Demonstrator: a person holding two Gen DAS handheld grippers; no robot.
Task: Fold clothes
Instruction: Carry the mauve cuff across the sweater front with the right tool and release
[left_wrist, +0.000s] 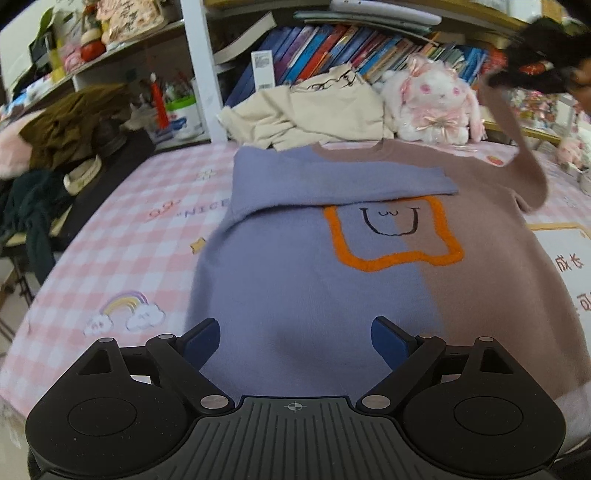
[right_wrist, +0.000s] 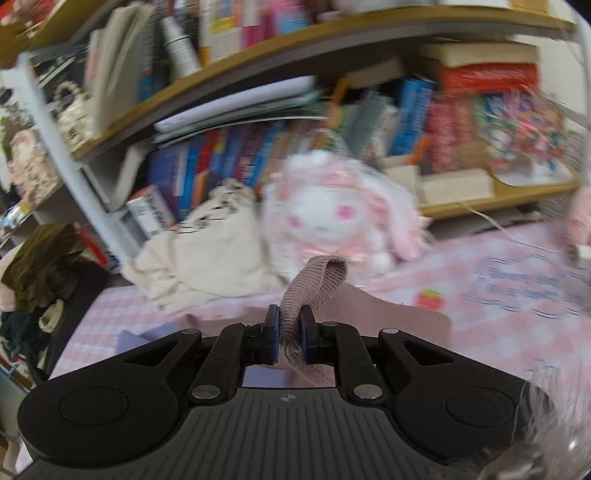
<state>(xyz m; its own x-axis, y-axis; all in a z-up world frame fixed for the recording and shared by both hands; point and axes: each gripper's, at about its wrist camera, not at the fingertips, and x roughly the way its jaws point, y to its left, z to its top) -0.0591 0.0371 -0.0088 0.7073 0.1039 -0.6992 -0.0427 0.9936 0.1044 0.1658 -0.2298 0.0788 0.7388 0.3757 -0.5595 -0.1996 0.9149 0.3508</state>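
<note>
The sheet (left_wrist: 122, 236) reads "NICE" at centre left. Your left gripper (left_wrist: 295, 341) hangs spread above the sweater (left_wrist: 295, 288) at frame centre; your right gripper (right_wrist: 288, 332) pinches its brown sleeve (right_wrist: 314, 280), lifted at upper right.

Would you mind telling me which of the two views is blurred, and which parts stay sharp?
Right wrist view: shelves and plush rabbit smear with motion blur; the right gripper and pinched sleeve cuff stay sharp. Left wrist view: sweater and left gripper crisp, blur only at the top right corner; fisheye bends both.
</note>
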